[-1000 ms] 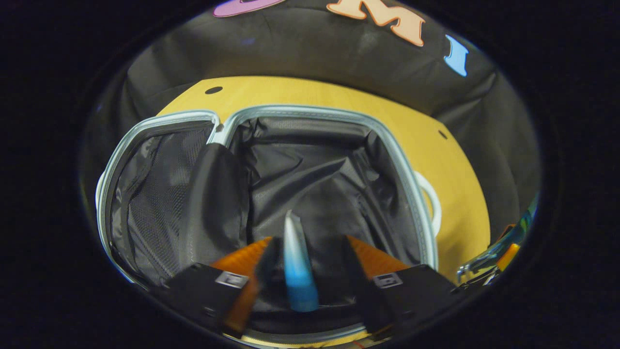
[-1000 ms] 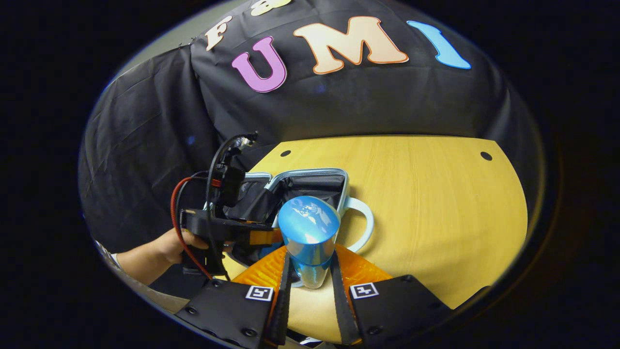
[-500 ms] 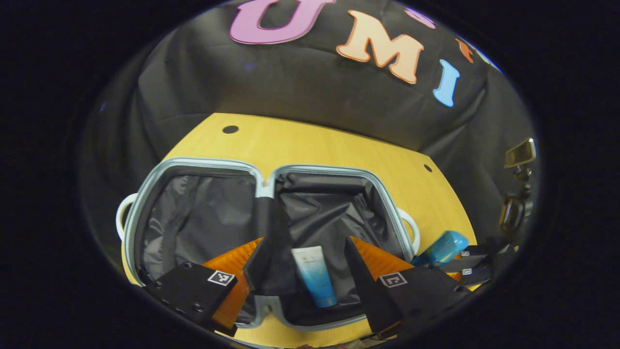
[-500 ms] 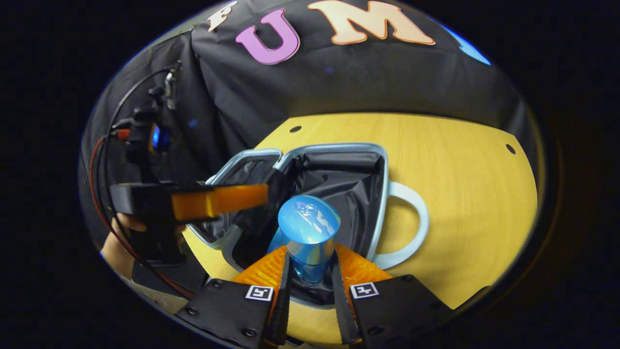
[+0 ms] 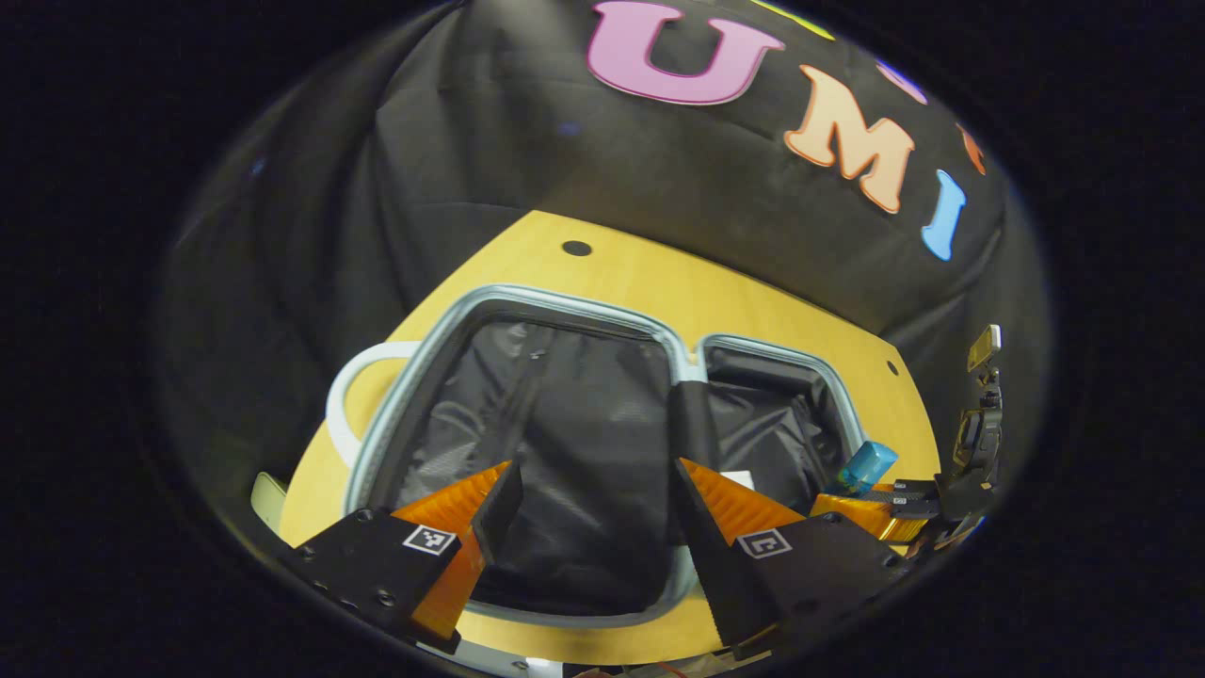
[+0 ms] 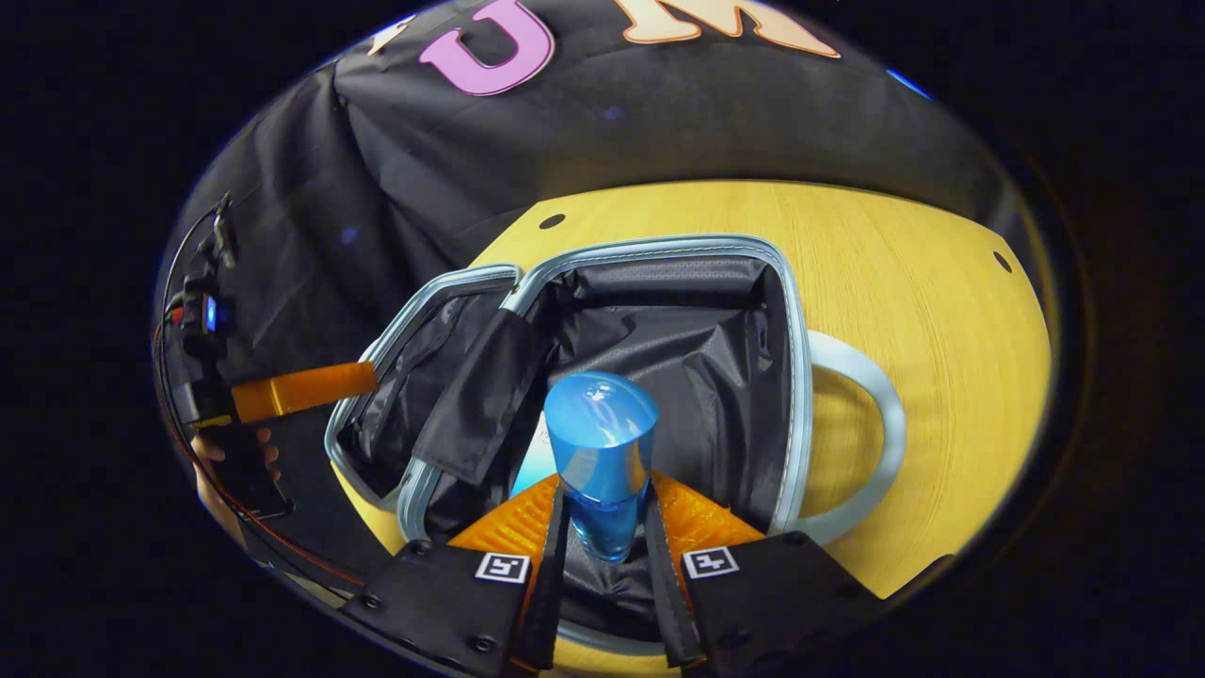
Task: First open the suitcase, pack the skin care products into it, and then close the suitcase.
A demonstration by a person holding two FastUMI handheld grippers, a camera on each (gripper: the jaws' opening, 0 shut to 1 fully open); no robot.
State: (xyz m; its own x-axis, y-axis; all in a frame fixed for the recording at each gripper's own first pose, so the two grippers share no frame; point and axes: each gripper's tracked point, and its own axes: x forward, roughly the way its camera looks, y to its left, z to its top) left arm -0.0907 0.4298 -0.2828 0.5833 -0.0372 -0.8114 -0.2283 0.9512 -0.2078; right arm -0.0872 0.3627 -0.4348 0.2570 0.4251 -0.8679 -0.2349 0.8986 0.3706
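Note:
The pale-blue suitcase (image 6: 659, 250) lies open on the wooden table, both black-lined halves facing up. My right gripper (image 6: 602, 499) is shut on a blue bottle (image 6: 601, 443), upright over the near edge of the right half. Just behind the bottle, a white-and-blue tube (image 6: 529, 466) lies in that half. My left gripper (image 5: 595, 471) stands open and holds nothing, over the suitcase's left half (image 5: 565, 303). In the left gripper view the blue bottle (image 5: 868, 466) shows at the far right, and a white corner of the tube (image 5: 744, 480) peeks past my finger.
The suitcase has a looped handle on each outer side (image 6: 885, 443) (image 5: 344, 405). Bare yellow tabletop (image 6: 923, 282) stretches to the right of the case. A hand (image 6: 235, 461) holds the left gripper (image 6: 292, 391) at the left of the right gripper view. Black cloth walls the back.
The tube left the left gripper and now lies in the suitcase. The left gripper swung away over the left half. The right gripper carried the bottle over the right half.

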